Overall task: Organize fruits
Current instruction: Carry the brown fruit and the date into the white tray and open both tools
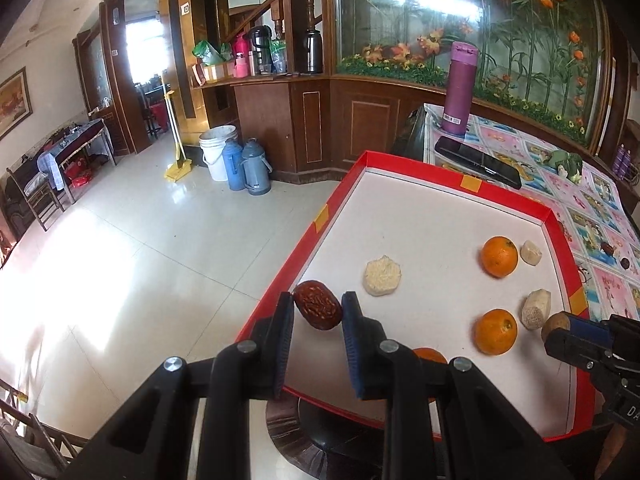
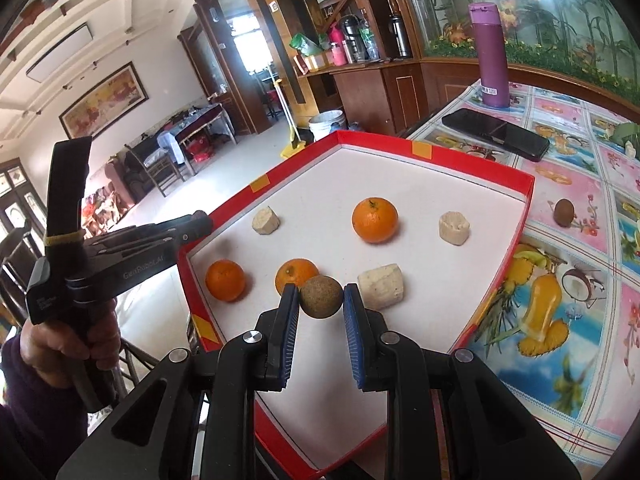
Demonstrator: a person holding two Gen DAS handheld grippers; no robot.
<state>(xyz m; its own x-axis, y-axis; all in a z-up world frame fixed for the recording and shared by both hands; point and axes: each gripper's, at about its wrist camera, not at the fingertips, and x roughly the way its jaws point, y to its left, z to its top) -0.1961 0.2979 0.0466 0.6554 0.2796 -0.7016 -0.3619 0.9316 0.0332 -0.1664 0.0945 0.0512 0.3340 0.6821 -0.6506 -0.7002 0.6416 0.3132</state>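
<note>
A red-rimmed tray [image 1: 464,182] with a white floor holds three oranges [image 2: 375,219] and three pale cut chunks [image 2: 380,286]. My left gripper [image 1: 317,307] is shut on a dark red wrinkled date [image 1: 318,310], held above the tray's left rim. My right gripper [image 2: 321,297] is shut on a round brown fruit [image 2: 321,296], held over the tray's near part beside an orange [image 2: 296,274]. The right gripper also shows in the left wrist view [image 1: 560,330]. The left gripper's body shows in the right wrist view [image 2: 120,260].
The tray [image 2: 472,166] lies on a table with a fruit-print cloth [image 2: 580,272]. On the cloth are a black phone [image 2: 496,134], a purple bottle [image 2: 491,54] and a small brown fruit [image 2: 564,212]. Tiled floor lies left of the table.
</note>
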